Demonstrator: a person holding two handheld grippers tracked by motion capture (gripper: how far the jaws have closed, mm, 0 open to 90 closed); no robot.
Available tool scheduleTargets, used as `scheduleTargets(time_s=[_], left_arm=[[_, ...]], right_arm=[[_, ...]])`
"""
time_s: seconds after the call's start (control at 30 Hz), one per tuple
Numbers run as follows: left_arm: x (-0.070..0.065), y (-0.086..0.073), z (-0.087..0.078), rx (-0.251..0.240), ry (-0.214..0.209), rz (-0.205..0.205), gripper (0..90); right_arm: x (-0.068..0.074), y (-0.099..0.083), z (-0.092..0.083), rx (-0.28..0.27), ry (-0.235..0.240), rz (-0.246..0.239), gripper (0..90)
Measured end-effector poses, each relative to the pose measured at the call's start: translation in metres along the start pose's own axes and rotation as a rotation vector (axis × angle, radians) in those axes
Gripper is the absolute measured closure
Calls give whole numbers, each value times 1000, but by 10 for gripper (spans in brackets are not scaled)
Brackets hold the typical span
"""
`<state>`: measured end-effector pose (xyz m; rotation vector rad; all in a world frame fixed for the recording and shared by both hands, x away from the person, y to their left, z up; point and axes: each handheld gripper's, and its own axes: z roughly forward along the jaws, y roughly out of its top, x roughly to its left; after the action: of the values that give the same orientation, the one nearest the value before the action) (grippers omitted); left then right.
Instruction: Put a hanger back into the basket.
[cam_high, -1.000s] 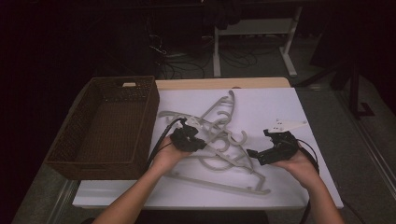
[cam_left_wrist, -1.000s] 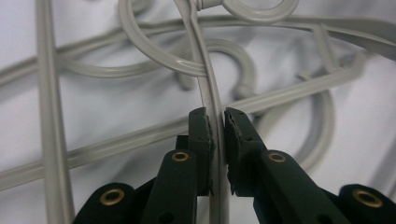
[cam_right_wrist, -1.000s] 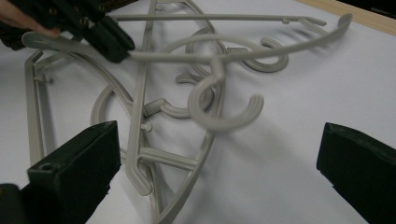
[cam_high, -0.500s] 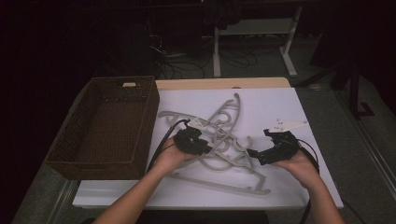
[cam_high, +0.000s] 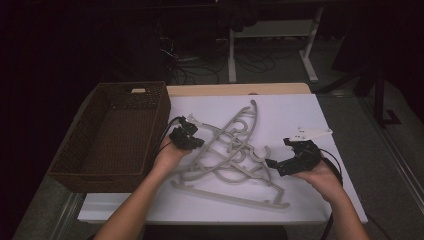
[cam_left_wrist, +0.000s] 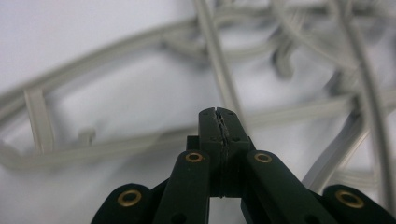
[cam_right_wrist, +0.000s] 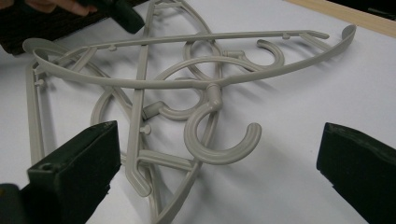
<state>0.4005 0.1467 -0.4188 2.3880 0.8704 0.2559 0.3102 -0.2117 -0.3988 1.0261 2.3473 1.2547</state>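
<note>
On white table (cam_high: 320, 112), grey hangers (cam_high: 235, 155) piled in tangle. Left gripper (cam_high: 192, 131) jaws just closed, pressed together, nothing pinched. Right gripper (cam_high: 276, 164) jaws spread wide, facing hook (cam_right_wrist: 219, 135). Wicker basket (cam_high: 107, 172) just beside pile.

I count one tangled heap of grey plastic hangers (cam_high: 232, 155) at mid-bench; at least three hooks show, exact number not determinable. One wicker basket (cam_high: 107, 130) at left. Two tools: my left tool (cam_high: 186, 136) and right tool (cam_high: 287, 159).
</note>
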Motion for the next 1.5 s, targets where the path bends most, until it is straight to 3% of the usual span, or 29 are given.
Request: scheduleTargets(time_s=[0.17,0.47,0.83,0.93,1.03,1.27,1.5], left_arm=[[-6,-7,4,36,-23,5,900],[-26,-14,1,52,-136,40,900],[-69,-8,11,45,-285,126,900],[-73,-8,14,46,-278,133,878],[-69,-11,10,30,-260,125,795],[-50,-30,-17,-78,-249,87,540],[-45,-52,-32,-184,-296,70,294]], right_arm=[[1,0,0,-1,-1,-1,0],[0,0,0,0,-3,1,0],[1,0,1,4,-5,-1,0],[1,0,1,5,-5,-1,0],[1,0,1,4,-8,2,0],[0,6,6,10,-31,23,24],[0,23,23,52,-65,46,45]])
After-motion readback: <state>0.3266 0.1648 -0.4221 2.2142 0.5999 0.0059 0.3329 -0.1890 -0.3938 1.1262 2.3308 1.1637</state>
